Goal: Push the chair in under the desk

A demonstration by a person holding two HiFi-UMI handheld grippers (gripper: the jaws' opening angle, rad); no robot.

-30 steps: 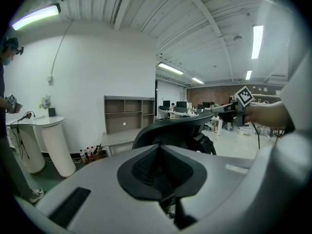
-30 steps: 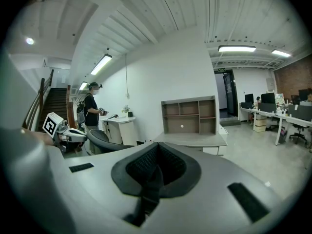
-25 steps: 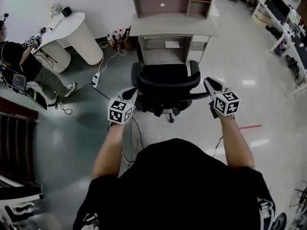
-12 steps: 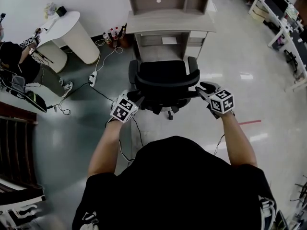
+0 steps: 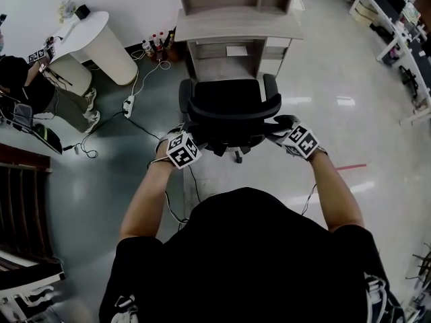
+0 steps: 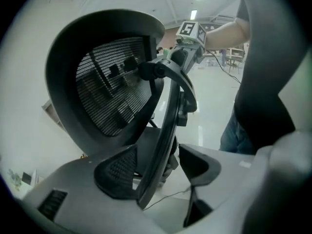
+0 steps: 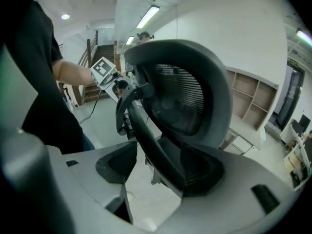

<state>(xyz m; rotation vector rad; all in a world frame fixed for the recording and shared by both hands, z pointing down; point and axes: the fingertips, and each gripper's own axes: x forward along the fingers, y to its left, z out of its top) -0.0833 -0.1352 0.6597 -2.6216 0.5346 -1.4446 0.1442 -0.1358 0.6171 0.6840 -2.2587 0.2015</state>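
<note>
Both released: left gripper point(image 5: 176, 132) and right gripper point(image 5: 280, 124), jaws just been opening, a back bar of the office chair point(image 5: 229, 106) between each pair. Chair stands at the counter point(image 5: 236, 27) front edge

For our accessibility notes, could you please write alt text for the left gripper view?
The left gripper, whose jaws have just been opening, has the curved back bar of a black mesh office chair between them.

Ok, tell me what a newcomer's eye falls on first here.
The black office chair sits at centre, in front of the pale desk. The left gripper and right gripper flank it, jaws having just been opening, its curved back frame between each pair.
</note>
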